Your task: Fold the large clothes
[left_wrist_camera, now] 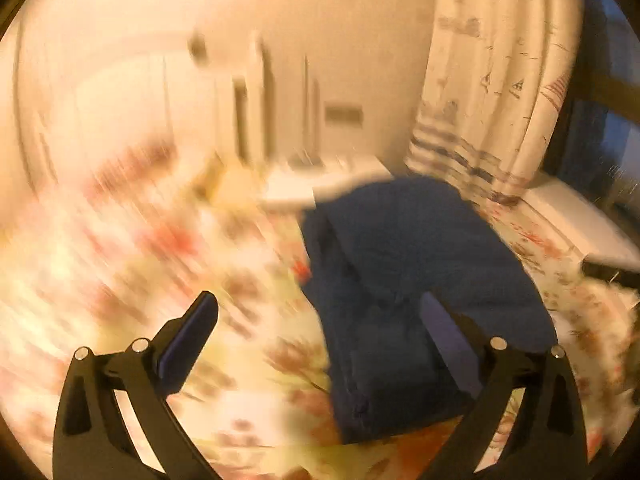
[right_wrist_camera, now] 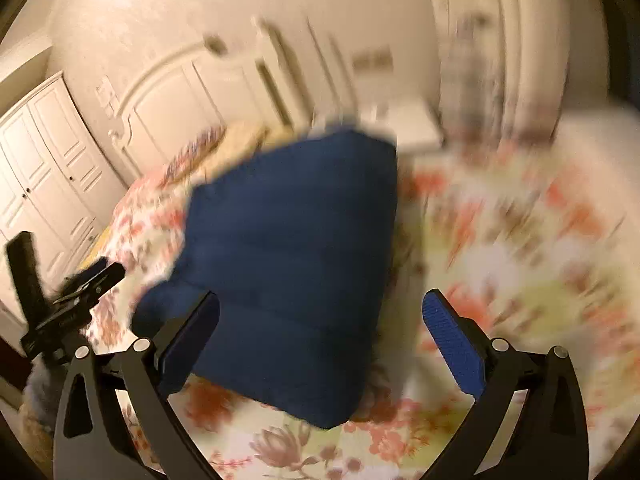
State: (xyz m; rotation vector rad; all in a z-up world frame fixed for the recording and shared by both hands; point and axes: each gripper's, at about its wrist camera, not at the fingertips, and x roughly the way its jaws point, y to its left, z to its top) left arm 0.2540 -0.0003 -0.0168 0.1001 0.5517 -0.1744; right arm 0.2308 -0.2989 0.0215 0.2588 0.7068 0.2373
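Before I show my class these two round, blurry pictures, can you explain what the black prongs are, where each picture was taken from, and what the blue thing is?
No robot here: a person holds a two-finger gripper in each hand, each with a fisheye camera looking along its fingers. One picture is from the left gripper, the other from the right gripper. Both are open and hold nothing. The blue garment lies folded on a floral bedspread. The left gripper also shows in the right view. Blur means that the cameras are moving.
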